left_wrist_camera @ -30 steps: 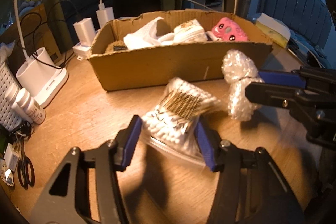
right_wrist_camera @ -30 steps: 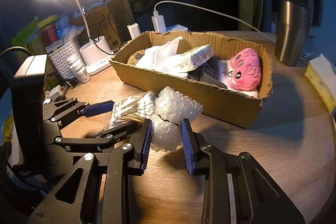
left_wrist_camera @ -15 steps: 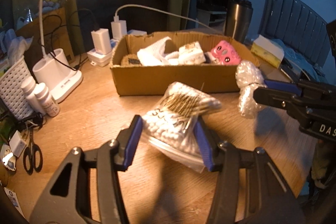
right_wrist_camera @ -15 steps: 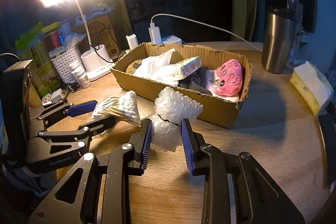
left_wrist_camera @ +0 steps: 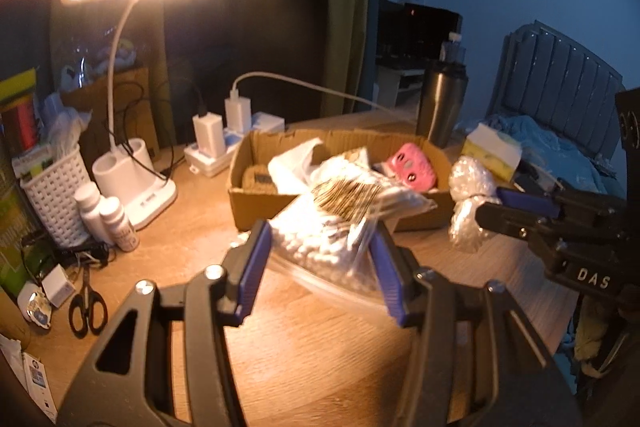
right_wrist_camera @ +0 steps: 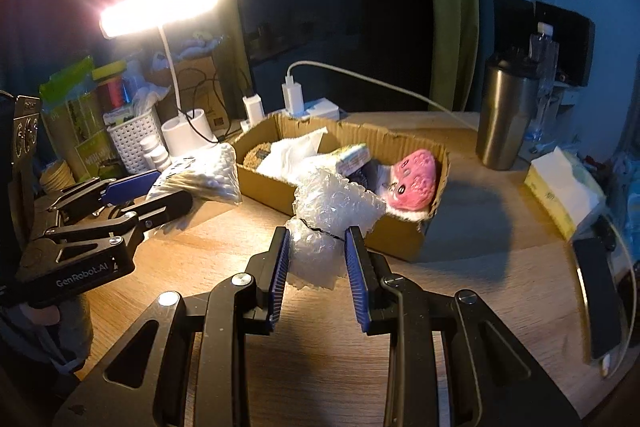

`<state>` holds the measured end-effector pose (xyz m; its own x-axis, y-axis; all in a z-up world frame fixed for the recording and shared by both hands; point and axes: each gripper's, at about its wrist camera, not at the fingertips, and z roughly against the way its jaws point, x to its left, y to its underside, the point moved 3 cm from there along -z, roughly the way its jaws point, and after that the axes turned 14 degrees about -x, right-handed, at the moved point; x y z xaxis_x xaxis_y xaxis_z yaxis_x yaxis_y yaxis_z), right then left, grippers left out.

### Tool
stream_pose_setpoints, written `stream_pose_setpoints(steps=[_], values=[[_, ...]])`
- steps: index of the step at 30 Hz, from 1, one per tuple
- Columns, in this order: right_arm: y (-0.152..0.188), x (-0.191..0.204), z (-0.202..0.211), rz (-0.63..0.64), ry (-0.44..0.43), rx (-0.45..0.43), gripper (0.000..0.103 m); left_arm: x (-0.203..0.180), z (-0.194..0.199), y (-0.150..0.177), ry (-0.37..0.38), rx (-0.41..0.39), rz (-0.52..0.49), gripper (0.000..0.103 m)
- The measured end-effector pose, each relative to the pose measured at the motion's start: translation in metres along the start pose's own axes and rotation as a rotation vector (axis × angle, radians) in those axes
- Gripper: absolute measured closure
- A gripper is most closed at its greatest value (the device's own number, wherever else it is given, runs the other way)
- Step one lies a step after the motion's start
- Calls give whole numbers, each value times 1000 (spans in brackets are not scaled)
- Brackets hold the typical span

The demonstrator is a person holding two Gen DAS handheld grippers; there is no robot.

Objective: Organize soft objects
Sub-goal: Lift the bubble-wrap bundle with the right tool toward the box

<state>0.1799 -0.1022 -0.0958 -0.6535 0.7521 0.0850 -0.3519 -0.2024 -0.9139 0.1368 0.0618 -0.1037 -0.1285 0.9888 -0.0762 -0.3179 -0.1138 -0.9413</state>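
My left gripper [left_wrist_camera: 320,263] is shut on a clear bag of cotton swabs [left_wrist_camera: 336,227] and holds it above the wooden table, in front of the cardboard box [left_wrist_camera: 260,211]. My right gripper [right_wrist_camera: 316,267] is shut on a wad of bubble wrap [right_wrist_camera: 332,211], also lifted, near the box's front wall [right_wrist_camera: 400,239]. The box holds a pink plush toy [right_wrist_camera: 414,183], white cloth [right_wrist_camera: 292,157] and a small pack [right_wrist_camera: 352,157]. The left gripper [right_wrist_camera: 148,191] with its bag [right_wrist_camera: 204,175] shows in the right wrist view; the right gripper [left_wrist_camera: 504,205] with its wrap [left_wrist_camera: 466,199] shows in the left.
A lit desk lamp [left_wrist_camera: 136,183], white basket [left_wrist_camera: 56,195], two small bottles [left_wrist_camera: 108,217] and scissors [left_wrist_camera: 86,307] stand left. Chargers [left_wrist_camera: 224,135] sit behind the box. A steel tumbler [right_wrist_camera: 508,115], tissue box [right_wrist_camera: 560,187] and phone [right_wrist_camera: 600,295] are right.
Both grippers have risen and pulled back from the table with their loads; the box now looks smaller and farther, and the lamp head has come into view.
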Motion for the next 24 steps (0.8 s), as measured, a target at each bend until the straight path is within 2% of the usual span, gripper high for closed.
stream_pose_setpoints(steps=[24], values=[[-56, -5, 32, 54, 28, -134, 73, -26, 20, -70, 29, -173, -16, 52]])
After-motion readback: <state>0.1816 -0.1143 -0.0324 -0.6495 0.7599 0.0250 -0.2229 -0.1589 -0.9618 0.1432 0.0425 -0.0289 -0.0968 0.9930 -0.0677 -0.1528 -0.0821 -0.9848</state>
